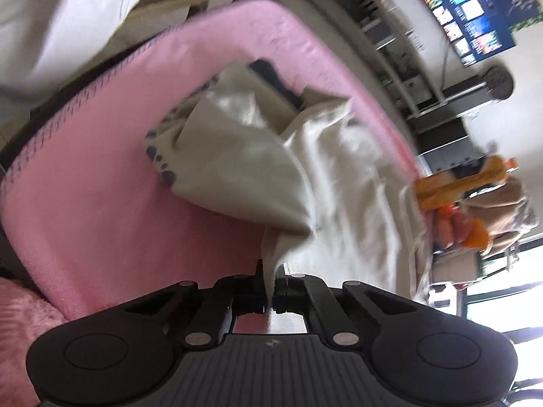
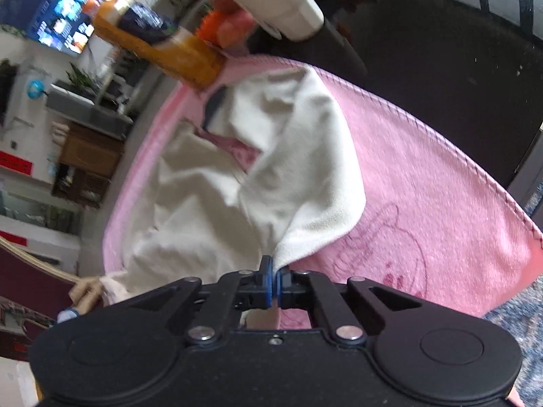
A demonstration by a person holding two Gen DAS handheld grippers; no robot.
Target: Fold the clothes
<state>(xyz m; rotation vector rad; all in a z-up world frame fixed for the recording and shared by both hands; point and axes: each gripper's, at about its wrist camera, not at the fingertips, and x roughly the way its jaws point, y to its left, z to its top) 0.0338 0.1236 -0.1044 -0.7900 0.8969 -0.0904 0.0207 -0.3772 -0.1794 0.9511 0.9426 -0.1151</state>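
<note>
A cream-white garment (image 1: 271,156) lies crumpled on a pink blanket (image 1: 108,183). It has a dark collar patch and a blue-dotted edge at the left. My left gripper (image 1: 269,291) is shut on a corner of the garment and lifts it off the blanket. In the right wrist view the same garment (image 2: 210,183) lies on the pink blanket (image 2: 441,203). My right gripper (image 2: 273,285) is shut on another corner of it. The other gripper, orange and white, shows at the far side in each view (image 1: 458,186) (image 2: 163,47).
A dark chair or sofa back (image 2: 458,68) stands beyond the blanket's far edge. Shelving (image 1: 400,51) and a lit wall screen (image 1: 468,10) stand behind. A wooden cabinet (image 2: 88,156) is at the left. A blue patterned rug (image 2: 522,312) lies at the right.
</note>
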